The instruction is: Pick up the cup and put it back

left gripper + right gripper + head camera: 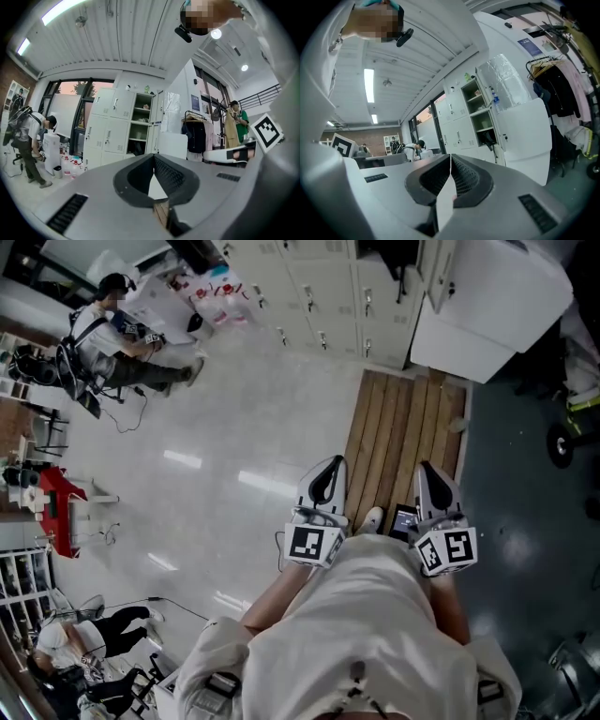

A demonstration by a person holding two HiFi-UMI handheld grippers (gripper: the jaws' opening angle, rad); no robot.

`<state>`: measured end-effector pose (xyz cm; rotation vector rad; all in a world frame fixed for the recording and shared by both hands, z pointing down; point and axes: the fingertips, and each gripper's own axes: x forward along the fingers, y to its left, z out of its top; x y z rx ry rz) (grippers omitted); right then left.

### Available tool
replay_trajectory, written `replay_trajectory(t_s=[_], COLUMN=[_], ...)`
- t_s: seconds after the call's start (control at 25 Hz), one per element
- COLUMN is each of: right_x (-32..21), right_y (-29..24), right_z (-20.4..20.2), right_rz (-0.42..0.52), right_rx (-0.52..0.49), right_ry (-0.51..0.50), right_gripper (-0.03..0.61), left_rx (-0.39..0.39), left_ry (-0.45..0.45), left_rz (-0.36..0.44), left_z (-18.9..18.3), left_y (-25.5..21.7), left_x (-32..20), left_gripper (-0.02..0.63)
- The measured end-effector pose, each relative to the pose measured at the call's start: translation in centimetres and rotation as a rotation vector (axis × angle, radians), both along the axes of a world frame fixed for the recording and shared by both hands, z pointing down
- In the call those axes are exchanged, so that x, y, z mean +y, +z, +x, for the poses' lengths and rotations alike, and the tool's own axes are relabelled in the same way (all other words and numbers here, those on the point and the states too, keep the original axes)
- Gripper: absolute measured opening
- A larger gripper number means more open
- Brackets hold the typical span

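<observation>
No cup shows in any view. In the head view my left gripper and my right gripper are held side by side in front of my body, pointing level over a wooden pallet. The left gripper has its jaws closed tip to tip with nothing between them. The jaws of the right gripper also meet at the tips, empty. Both point toward a row of white lockers.
A big white cabinet stands at the far right beside the lockers. A person bends over bottles at the far left. A clothes rack and another person are on the right. A red stand sits at the left edge.
</observation>
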<state>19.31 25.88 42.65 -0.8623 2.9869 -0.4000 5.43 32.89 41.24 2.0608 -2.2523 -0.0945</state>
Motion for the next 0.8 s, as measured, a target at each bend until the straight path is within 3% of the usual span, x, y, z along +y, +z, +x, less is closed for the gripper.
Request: replay_trajectory(t_s=[0.44,0.8], right_x=[-4.1,-12.5], right_y=[1.5,-0.2], right_z=[-2.1,-7.6], right_rz=[-0.039,-0.018], right_rx=[0.024,0.062], right_ry=[0.021,0.093], right_gripper=[0.026,0.026], left_rx=[0.006,0.018], left_ry=[0.024,0.135], left_rz=[-0.038,0.014], left_z=[-2.5,-8.2], left_y=[2.1,0.7], left_x=[-4.6,-15.8], left_gripper=[0.008,0.009])
